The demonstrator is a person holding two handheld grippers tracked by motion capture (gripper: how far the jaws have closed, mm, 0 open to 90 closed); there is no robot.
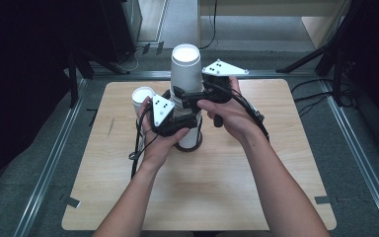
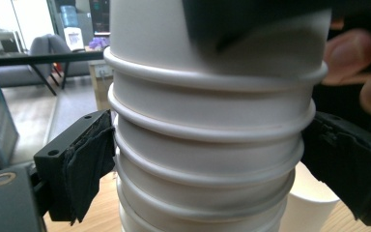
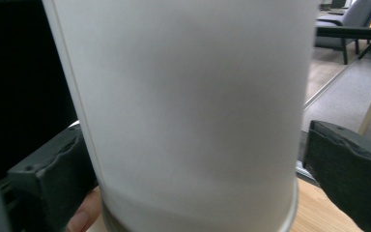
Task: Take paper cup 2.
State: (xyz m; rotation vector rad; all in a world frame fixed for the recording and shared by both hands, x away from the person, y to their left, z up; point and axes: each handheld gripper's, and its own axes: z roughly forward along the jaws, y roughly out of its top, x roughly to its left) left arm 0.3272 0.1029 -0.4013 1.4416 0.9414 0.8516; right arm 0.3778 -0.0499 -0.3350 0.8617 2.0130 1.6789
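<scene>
Pale wood table [image 1: 217, 187] under me, dark floor and metal rails around it, and a tall stack of white paper cups [image 1: 185, 79] standing upside down near the table's far middle. My left gripper [image 1: 180, 121] is low on the stack: in the left gripper view its two padded jaws sit either side of the ribbed run of cup rims [image 2: 207, 159], the left pad touching the rims, the right one right up against them, so I read it as clamped on the stack. My right gripper [image 1: 187, 96] is higher up, around the top cup [image 3: 188, 116]; in the right gripper view the left pad meets the cup's wall while a thin gap shows at the right pad, so these jaws are wide and not yet pressing. One single white cup [image 1: 142, 96] stands open side up just left of the stack, apart from it.
</scene>
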